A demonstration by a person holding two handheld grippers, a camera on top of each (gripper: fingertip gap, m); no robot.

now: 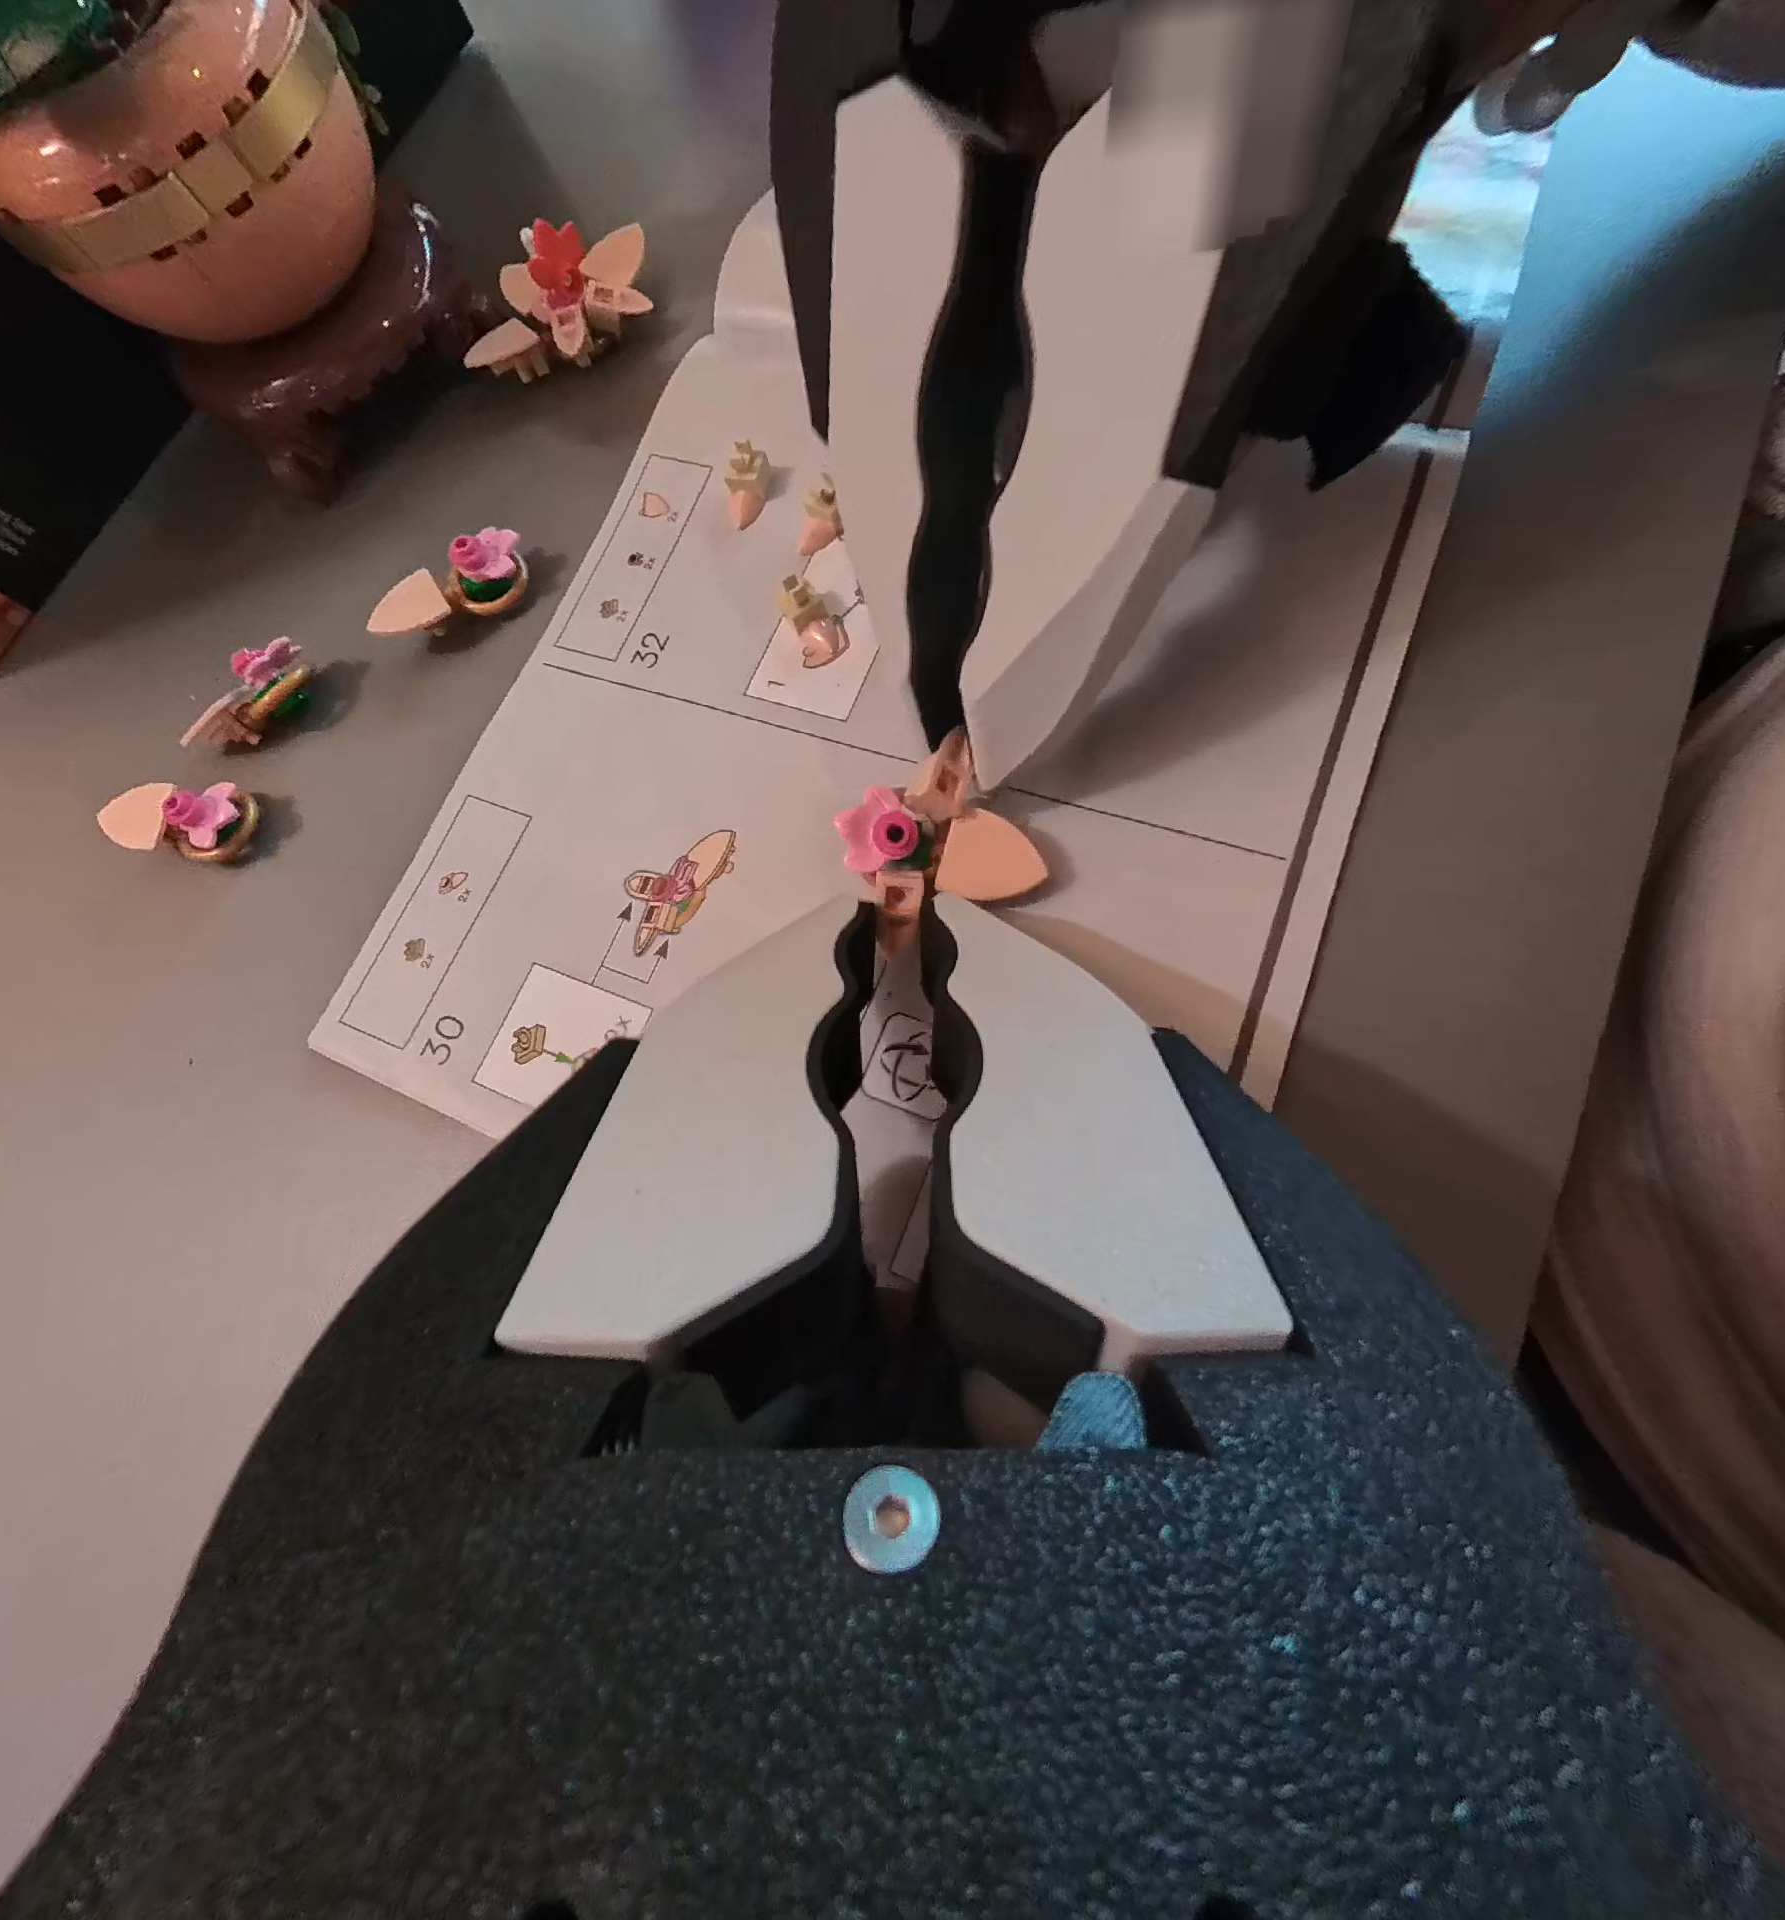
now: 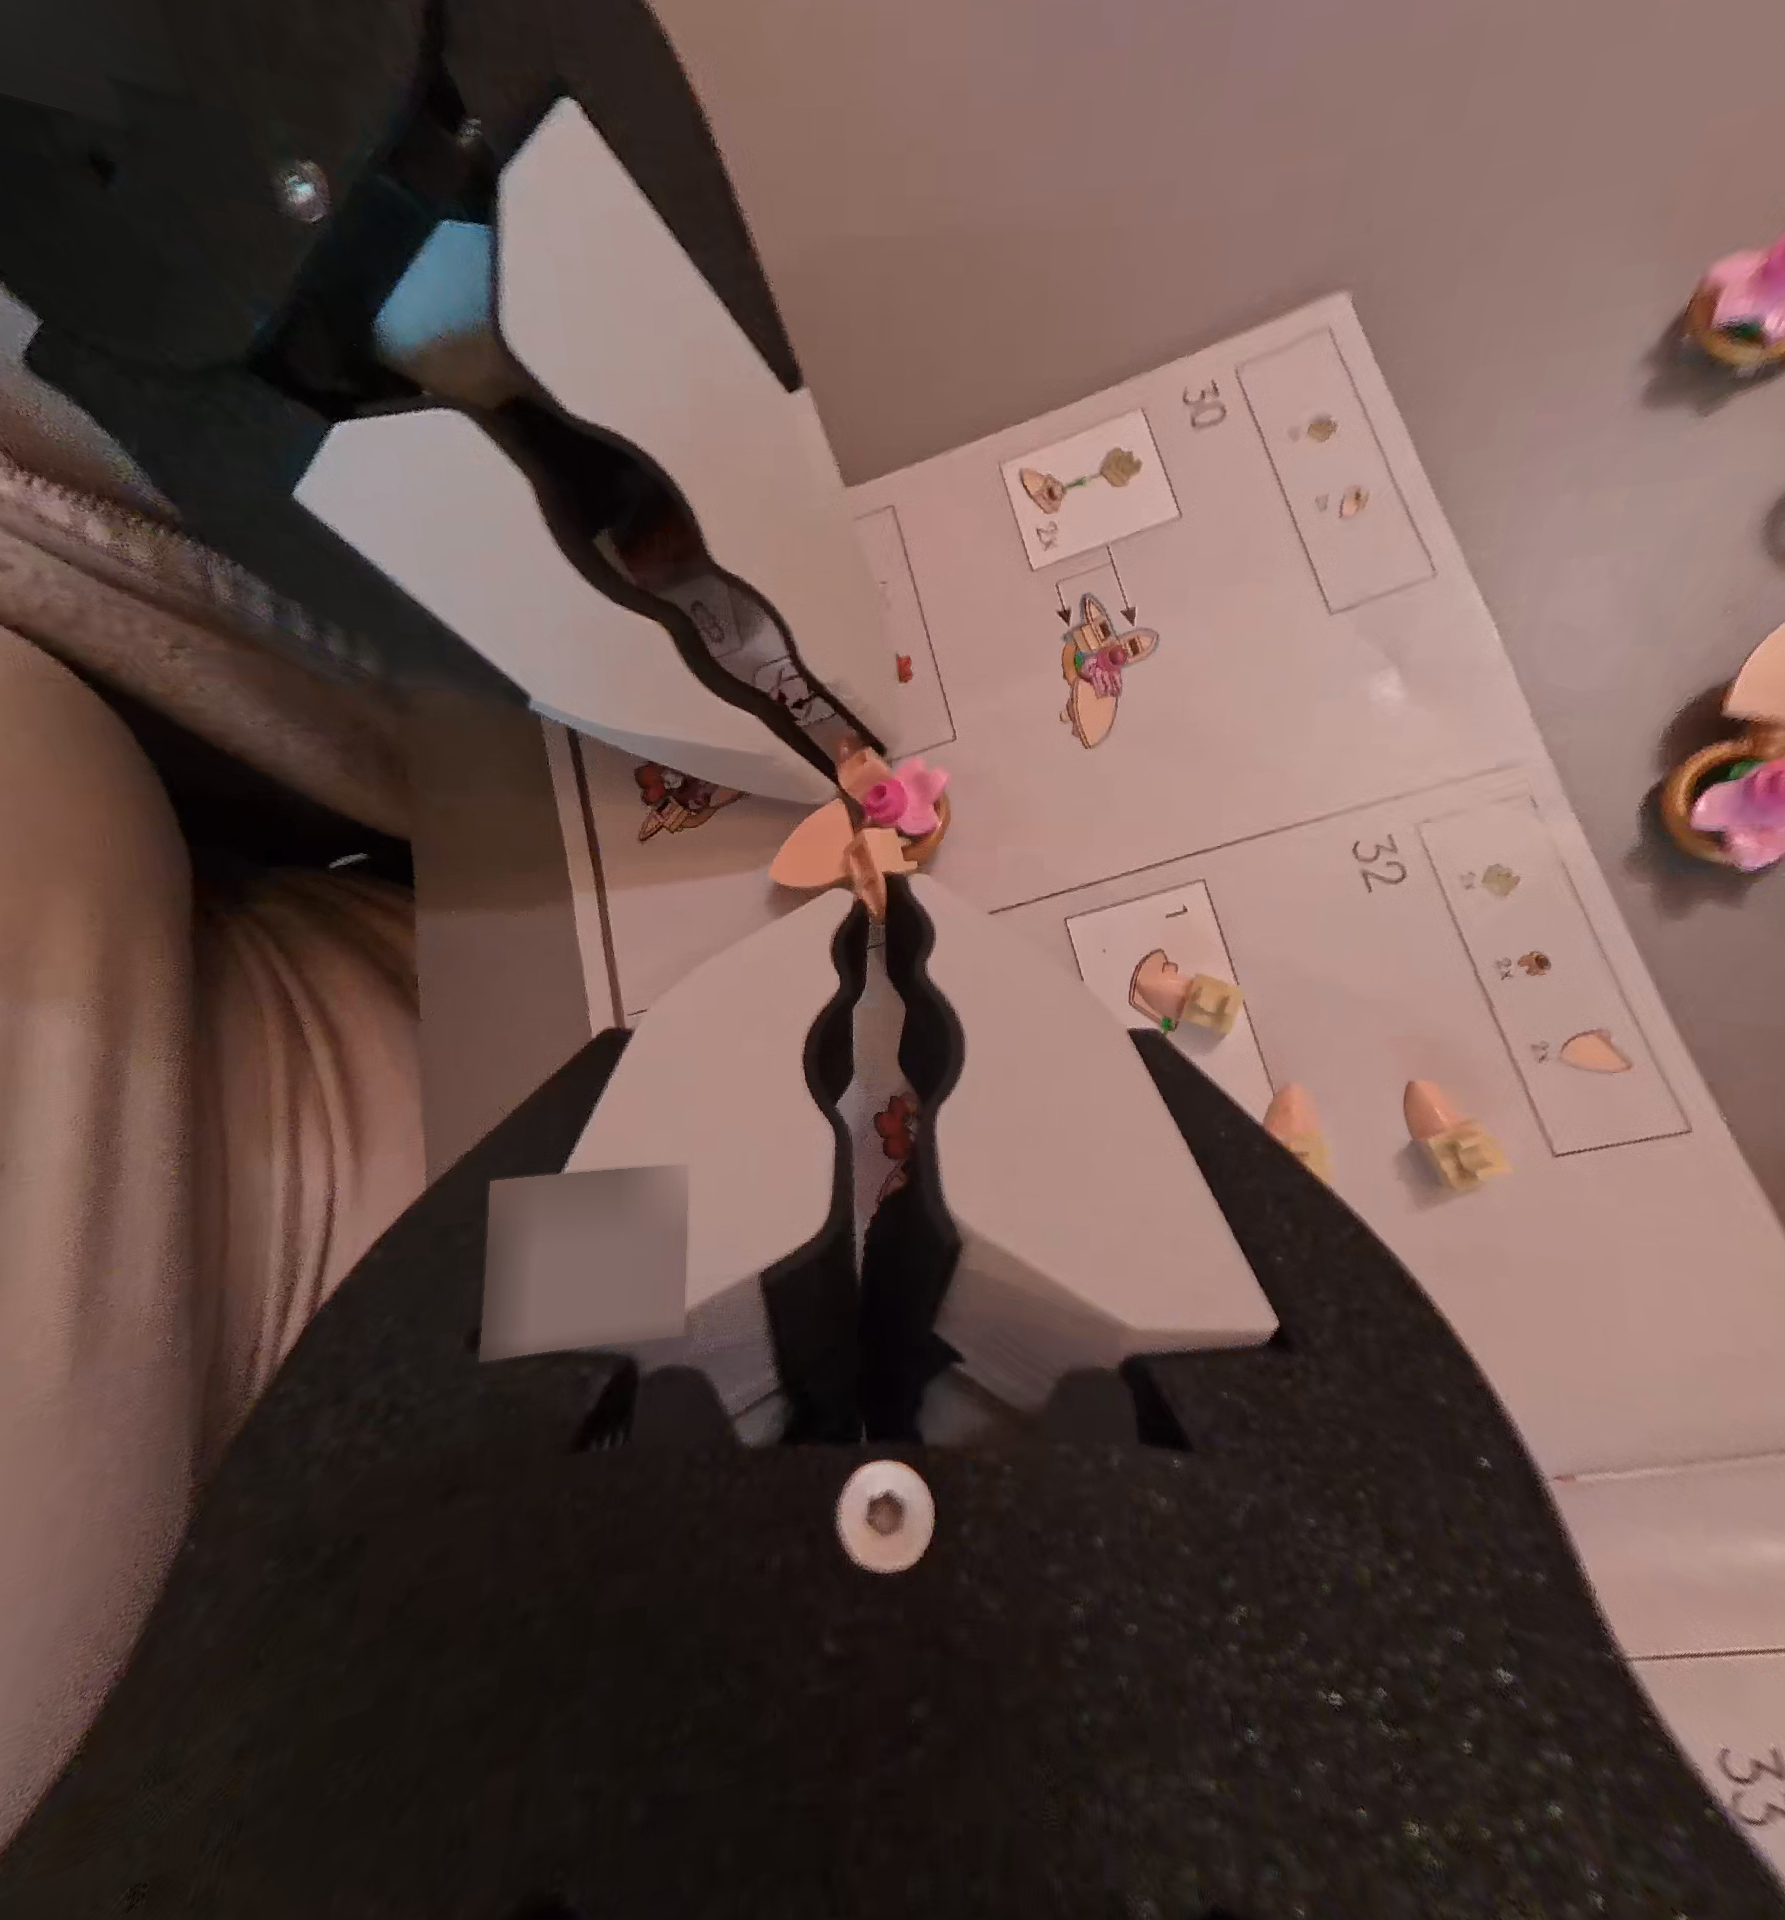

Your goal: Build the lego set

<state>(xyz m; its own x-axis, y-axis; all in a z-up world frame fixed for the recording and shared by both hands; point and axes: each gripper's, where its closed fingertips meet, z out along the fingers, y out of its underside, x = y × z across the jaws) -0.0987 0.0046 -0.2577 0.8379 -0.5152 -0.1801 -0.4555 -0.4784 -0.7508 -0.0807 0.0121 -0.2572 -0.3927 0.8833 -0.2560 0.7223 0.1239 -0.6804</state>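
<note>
Together, left gripper [image 1: 903, 914] and right gripper [image 2: 872, 899] each pinch a tan petal of one pink flower piece [image 1: 872, 826] above the booklet [image 1: 514, 831].

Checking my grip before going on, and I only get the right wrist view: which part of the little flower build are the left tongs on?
Observer: The left tongs are closed on a peach stub of the flower build, just below its pink flower.
Operator: Is there anything past the booklet that I can't see?
Observer: Yes, a pink egg-shaped model with a gold band, standing on a brown stand at the far left of the table.
Operator: Anything loose near it?
Observer: A peach-petalled cluster with a red flower lies right beside the stand.
</note>
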